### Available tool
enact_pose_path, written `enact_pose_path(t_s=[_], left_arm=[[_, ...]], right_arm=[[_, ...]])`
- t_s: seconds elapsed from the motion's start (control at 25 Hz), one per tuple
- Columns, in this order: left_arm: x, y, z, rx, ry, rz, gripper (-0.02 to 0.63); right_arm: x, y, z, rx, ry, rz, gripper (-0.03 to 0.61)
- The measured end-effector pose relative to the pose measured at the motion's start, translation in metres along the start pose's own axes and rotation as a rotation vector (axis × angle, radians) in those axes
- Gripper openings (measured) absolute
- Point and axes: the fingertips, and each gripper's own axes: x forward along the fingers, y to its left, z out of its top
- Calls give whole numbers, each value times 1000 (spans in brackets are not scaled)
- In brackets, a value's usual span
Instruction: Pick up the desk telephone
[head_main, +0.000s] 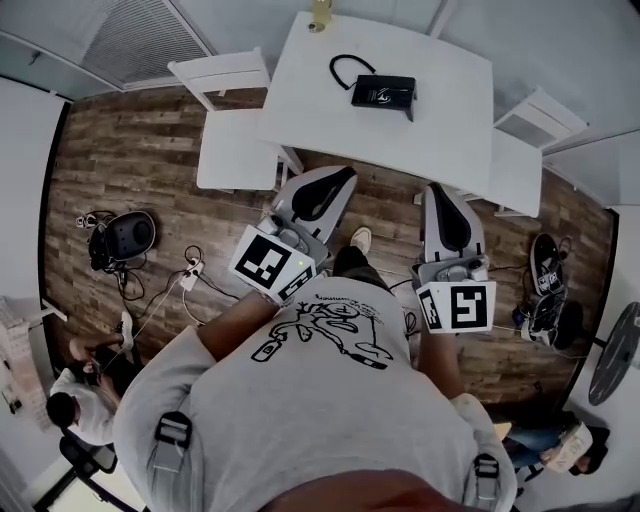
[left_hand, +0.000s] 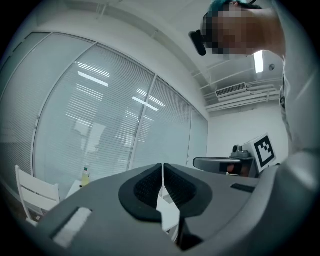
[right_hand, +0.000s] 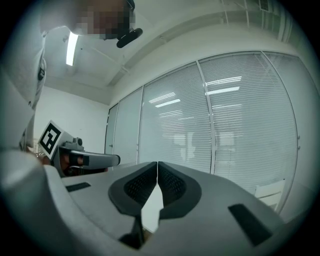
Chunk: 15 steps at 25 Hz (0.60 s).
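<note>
Head view: the hands are hidden under the marker cubes, and the person's torso covers most of both arms. The desk telephone shows only here, as a small dark box at the far middle of the white tabletop. Its keys and handset are too small to make out. A cord loops off its far left corner. A bottle at the tabletop's far edge is cut off by the frame. White chairs stand left and right of the tabletop.

In both gripper views the gripper's own grey body fills the lower half, with window blinds and ceiling beyond.

The left gripper is over the wooden floor, near the tabletop's near edge and well apart from the telephone. Its fingers are pressed together with nothing between them.

The right gripper is just beside the near right part of the tabletop and also clear of the telephone. Its fingers are closed tip to tip, empty.
</note>
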Motion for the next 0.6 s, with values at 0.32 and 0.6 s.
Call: enact_pose_path(t_s=[0.32,0.6], left_arm=[[101,10,-2,-2,13,6,12],[149,28,-5,-5,5,50,12]], right_arm=[[37,-94,-8,20,10,1,6],[63,-139,-18,19,30,22,6]])
